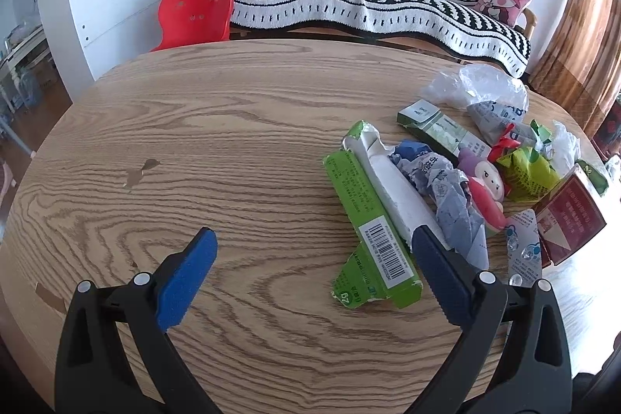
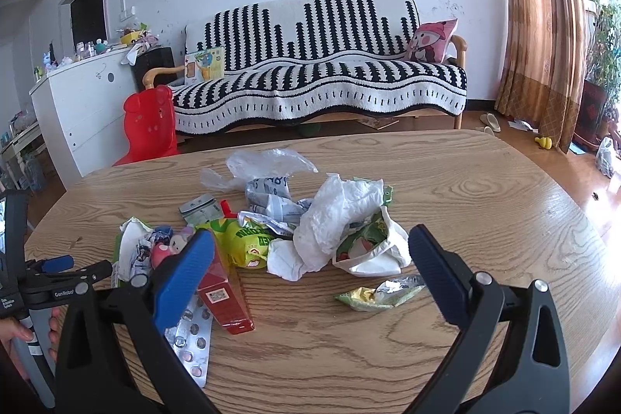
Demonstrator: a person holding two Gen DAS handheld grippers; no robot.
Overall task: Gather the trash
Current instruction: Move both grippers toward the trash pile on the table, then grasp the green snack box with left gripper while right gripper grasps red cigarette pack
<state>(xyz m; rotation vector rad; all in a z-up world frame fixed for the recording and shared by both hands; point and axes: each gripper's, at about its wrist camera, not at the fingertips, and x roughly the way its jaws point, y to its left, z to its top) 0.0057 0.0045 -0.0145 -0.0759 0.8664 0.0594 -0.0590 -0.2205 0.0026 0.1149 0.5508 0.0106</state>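
Observation:
Trash lies heaped on a round wooden table (image 1: 194, 142). In the left wrist view a torn green carton (image 1: 368, 220) lies nearest, with crumpled wrappers (image 1: 446, 189), a small doll (image 1: 485, 189), a dark red box (image 1: 570, 220) and a clear plastic bag (image 1: 473, 84) beyond. My left gripper (image 1: 314, 243) is open just above the table, its right finger beside the carton. In the right wrist view my right gripper (image 2: 310, 247) hangs open over the pile: white crumpled paper (image 2: 333, 220), a red box (image 2: 225, 293), a pill blister (image 2: 194, 336) and a small foil wrapper (image 2: 376, 293).
A striped sofa (image 2: 318, 80) with a pink cushion (image 2: 431, 41) stands behind the table. A red plastic chair (image 2: 149, 123) and a white cabinet (image 2: 81, 111) are at the left. A hand (image 2: 15, 336) holds the left gripper at the left edge of the right wrist view.

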